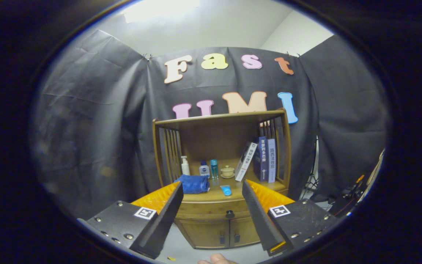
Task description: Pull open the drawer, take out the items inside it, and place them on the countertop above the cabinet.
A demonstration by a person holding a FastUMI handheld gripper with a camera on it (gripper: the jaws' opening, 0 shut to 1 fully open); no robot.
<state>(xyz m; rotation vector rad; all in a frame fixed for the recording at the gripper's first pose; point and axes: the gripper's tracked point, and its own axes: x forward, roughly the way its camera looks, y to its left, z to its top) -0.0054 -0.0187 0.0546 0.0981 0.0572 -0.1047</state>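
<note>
Gripper fingers spread wide, empty; fingertip of hand below.

I count three books and three bottles beyond my open gripper. One cloth, one cup.

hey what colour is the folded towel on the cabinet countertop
Blue. The folded towel shows in the gripper view, beyond the open hand-held gripper.
</note>
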